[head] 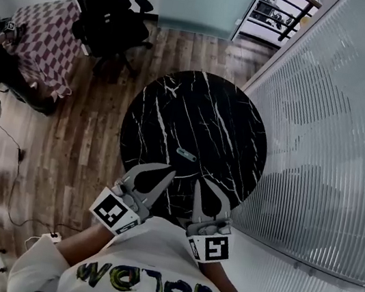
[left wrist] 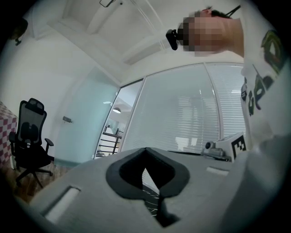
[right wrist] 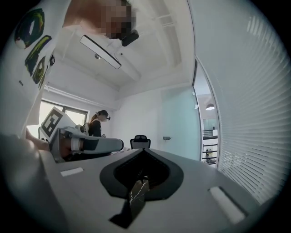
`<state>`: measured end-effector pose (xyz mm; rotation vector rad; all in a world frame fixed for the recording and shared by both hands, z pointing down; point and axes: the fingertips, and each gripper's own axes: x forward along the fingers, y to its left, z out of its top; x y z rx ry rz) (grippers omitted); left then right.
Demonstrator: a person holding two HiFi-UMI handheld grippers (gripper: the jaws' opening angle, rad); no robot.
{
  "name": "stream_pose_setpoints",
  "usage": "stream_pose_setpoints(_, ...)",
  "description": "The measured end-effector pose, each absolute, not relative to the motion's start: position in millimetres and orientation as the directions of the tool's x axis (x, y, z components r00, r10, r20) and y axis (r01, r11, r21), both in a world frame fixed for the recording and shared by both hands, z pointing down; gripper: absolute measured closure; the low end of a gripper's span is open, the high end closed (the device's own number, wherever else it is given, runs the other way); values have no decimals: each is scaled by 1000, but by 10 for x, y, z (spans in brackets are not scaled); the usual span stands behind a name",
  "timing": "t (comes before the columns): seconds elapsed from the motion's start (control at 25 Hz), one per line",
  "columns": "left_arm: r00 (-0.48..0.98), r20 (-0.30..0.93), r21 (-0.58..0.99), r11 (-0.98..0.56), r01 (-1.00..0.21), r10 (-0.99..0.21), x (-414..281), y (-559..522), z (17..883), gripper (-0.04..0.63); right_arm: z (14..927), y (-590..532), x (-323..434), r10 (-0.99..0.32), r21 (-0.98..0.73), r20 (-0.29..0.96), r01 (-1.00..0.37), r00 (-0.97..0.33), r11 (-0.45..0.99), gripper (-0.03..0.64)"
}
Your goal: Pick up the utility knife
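Note:
The utility knife (head: 186,155), small and grey, lies a little in front of the middle of the round black marble table (head: 175,106). Both grippers hover over the table's near edge, pointing level toward the knife and short of it. My left gripper (head: 170,170) is shut and empty, just below and left of the knife. My right gripper (head: 201,182) is shut and empty, just below and right of it. In the left gripper view (left wrist: 145,152) and the right gripper view (right wrist: 142,152) the jaws meet around a spade-shaped hole; marble shows through and the knife is hidden.
A black office chair (head: 112,5) and a checkered-cloth table (head: 44,42) stand on the wood floor beyond the table at left. A wall of white blinds (head: 337,133) runs close along the table's right side. A person (right wrist: 97,124) stands far off.

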<state>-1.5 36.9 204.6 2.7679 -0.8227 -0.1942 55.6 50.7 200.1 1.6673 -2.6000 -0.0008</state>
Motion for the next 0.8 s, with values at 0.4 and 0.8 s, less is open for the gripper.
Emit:
stream_pose_setpoints(0.4, 832, -13, 260, -805, -533, -555, 108, 76, 2292, 594, 2261, 221, 685, -878, 46, 115, -880, -465, 473, 615)
stream_pose_setpoints(0.8, 822, 55, 263, -786, -559, -566, 203, -192, 2952, 594, 3071, -135, 760, -823, 30, 257, -847, -506, 530, 615)
